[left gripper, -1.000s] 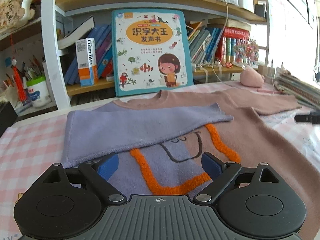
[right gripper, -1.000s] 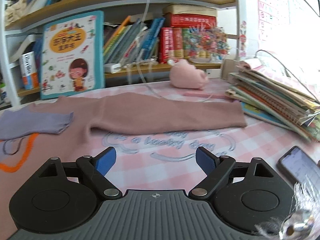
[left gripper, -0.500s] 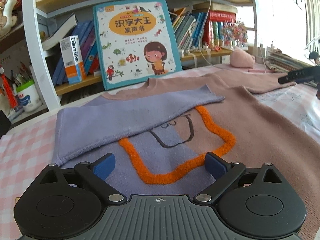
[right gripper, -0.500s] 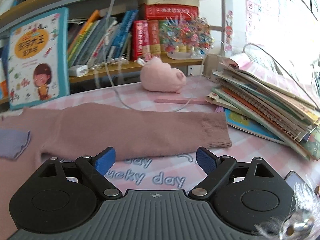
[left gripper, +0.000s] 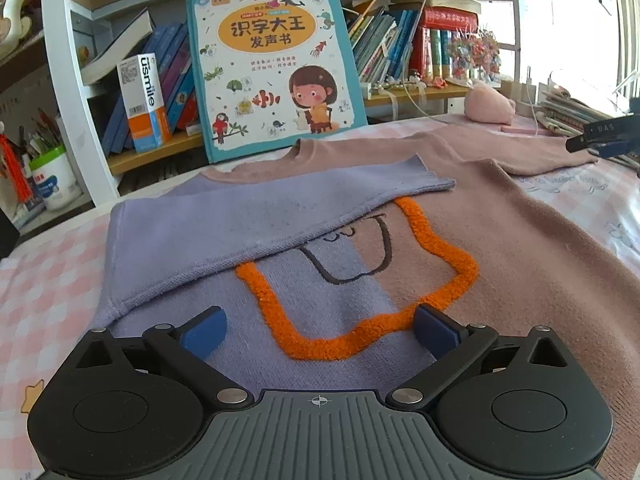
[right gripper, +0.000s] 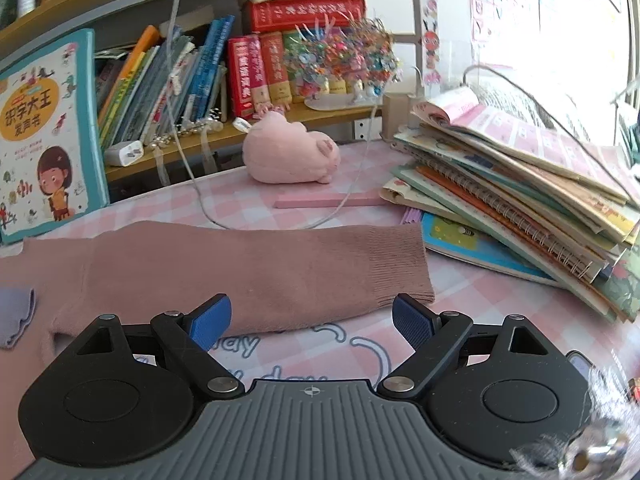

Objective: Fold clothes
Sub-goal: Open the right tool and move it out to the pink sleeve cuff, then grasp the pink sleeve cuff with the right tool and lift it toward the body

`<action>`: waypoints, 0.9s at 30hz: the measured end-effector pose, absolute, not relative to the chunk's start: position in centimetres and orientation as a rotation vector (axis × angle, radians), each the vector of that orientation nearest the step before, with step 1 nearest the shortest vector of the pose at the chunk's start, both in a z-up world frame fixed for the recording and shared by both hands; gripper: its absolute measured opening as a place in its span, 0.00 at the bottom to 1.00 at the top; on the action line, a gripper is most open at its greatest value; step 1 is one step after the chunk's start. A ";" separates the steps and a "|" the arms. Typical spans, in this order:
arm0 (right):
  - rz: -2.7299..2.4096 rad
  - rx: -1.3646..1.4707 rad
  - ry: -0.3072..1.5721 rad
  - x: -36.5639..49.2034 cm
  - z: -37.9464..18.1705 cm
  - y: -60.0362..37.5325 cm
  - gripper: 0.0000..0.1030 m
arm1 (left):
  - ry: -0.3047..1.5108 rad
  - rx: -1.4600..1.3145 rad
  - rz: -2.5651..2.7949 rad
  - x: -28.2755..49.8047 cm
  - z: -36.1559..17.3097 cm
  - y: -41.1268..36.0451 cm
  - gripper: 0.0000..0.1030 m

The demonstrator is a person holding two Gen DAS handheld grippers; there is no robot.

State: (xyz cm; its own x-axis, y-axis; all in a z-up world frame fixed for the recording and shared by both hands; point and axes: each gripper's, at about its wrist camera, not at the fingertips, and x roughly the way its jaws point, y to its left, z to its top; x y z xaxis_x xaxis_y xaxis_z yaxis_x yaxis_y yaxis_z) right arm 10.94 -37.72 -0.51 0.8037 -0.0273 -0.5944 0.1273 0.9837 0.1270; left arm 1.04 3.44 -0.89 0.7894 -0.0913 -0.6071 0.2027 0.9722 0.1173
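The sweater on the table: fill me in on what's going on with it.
A person with a gripper in each hand is folding the sweater. The purple sleeve is already folded across the chest. The left gripper, holding nothing, has just been opening its jaws above the front. The right gripper is open in front of the pink sleeve, which lies stretched out toward the stack of books.

1. left gripper [left gripper: 320, 326]: jaws have just been opening, now wide, nothing between the pads, hovering over the sweater [left gripper: 500, 248] front.
2. Purple sleeve [left gripper: 256, 224] folded across the chest, covering the top of the orange outline [left gripper: 360, 292].
3. Pink sleeve [left gripper: 532, 152] lies straight out right.
4. right gripper [left gripper: 600, 140] tip near that cuff.
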 end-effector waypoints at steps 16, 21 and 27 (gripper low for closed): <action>-0.207 0.250 0.688 13.4 -2.1 -42.5 0.52 | 0.608 0.113 -0.157 0.8 -0.4 4.5 0.99; -0.201 0.166 0.704 14.3 -2.3 -41.5 0.48 | 0.600 0.099 -0.161 0.7 -0.3 4.8 0.99; -0.167 0.236 0.694 14.3 -2.3 -42.5 0.15 | 0.573 0.085 -0.167 0.4 0.0 4.9 0.99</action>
State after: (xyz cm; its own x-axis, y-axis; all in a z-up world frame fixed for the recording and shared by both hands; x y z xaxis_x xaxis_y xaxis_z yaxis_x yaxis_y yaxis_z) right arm 14.26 -42.51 -2.29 0.7569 -0.0738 -0.6493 0.2298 0.9602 0.1587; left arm 0.37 4.93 -0.05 0.8270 -0.1334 -0.5461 0.1809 0.9829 0.0338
